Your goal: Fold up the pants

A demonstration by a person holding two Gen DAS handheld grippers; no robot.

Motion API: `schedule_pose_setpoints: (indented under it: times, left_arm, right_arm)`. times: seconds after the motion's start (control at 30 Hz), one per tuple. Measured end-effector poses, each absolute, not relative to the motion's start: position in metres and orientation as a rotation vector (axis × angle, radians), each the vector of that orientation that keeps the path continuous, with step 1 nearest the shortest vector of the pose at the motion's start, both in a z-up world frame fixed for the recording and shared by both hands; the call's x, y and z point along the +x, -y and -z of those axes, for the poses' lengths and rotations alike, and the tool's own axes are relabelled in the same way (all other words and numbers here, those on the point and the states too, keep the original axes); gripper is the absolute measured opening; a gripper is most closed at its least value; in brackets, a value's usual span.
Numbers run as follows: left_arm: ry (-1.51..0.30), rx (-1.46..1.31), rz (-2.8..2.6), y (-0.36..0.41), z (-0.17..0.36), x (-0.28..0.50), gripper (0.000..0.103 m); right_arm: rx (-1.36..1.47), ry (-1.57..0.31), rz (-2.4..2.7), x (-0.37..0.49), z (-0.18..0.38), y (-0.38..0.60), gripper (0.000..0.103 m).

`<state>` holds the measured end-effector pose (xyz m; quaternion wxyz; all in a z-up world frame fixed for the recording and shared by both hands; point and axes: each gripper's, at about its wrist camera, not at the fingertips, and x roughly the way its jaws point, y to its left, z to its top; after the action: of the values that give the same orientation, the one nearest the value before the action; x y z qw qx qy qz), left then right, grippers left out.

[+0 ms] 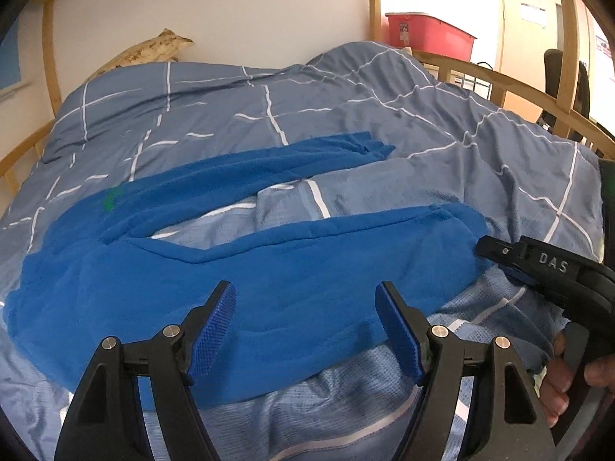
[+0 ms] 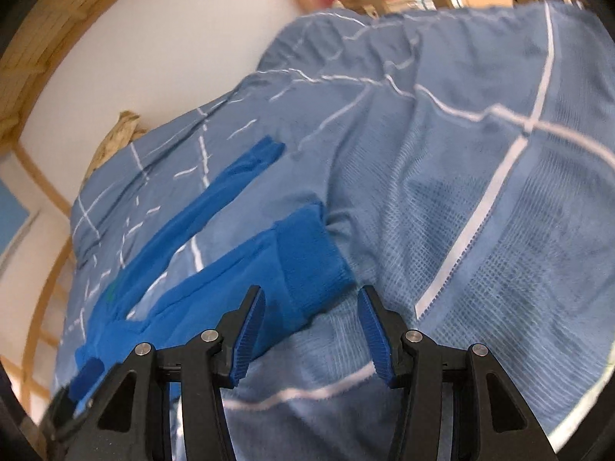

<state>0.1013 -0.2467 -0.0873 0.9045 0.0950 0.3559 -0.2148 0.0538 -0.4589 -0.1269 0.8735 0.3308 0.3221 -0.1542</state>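
Note:
Bright blue pants [image 1: 269, 276] lie spread on a blue-grey checked duvet [image 1: 384, 115], waist at the left and both legs running right. The far leg [image 1: 269, 165] lies apart from the near leg. My left gripper [image 1: 305, 292] hovers open over the middle of the near leg, with nothing pinched. My right gripper [image 1: 499, 257] reaches in from the right at that leg's cuff, held by a hand [image 1: 557, 388]. In the right wrist view the pants [image 2: 238, 269] end in the cuff [image 2: 319, 253] just ahead of my right gripper [image 2: 311, 296], whose pads stand apart and do not press the cloth.
The duvet is rumpled, with a raised bulge at the back right. A wooden bed rail [image 1: 499, 80] curves round the far side. A red bin [image 1: 430, 34] stands beyond it. A beige patterned cushion [image 1: 153, 50] leans on the white wall.

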Motion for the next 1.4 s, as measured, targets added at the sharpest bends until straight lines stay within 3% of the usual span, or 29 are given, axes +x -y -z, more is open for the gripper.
schedule_pose_setpoints:
  times: [0.13, 0.17, 0.3, 0.77, 0.83, 0.87, 0.97, 1.4]
  left_arm:
    - [-0.747, 0.201, 0.446, 0.251, 0.092, 0.101, 0.074]
    - [-0.749, 0.2, 0.448, 0.252, 0.092, 0.1, 0.074]
    - [-0.75, 0.199, 0.46, 0.253, 0.091, 0.095, 0.074]
    - [-0.77, 0.153, 0.449, 0.225, 0.087, 0.088, 0.074]
    - [-0.766, 0.141, 0.44, 0.217, 0.084, 0.088, 0.081]
    - [-0.762, 0.133, 0.435, 0.212, 0.083, 0.087, 0.083]
    - [-0.752, 0.1, 0.416, 0.195, 0.077, 0.086, 0.083]
    - [-0.684, 0.15, 0.428, 0.202, 0.016, 0.131, 0.087]
  right_arm:
    - [0.659, -0.653, 0.294, 0.055, 0.126, 0.457, 0.023]
    - [0.639, -0.653, 0.298, 0.054, 0.124, 0.457, 0.008]
    - [0.6, -0.561, 0.326, 0.035, 0.103, 0.455, 0.006]
    - [0.513, -0.667, 0.502, 0.018, 0.107, 0.44, 0.006]
    - [0.517, -0.682, 0.511, 0.018, 0.107, 0.438, 0.007]
    - [0.519, -0.683, 0.518, 0.017, 0.106, 0.436, 0.012]
    - [0.503, -0.645, 0.556, 0.007, 0.094, 0.426, 0.04]
    - [0.367, -0.646, 0.288, 0.064, 0.036, 0.412, 0.041]
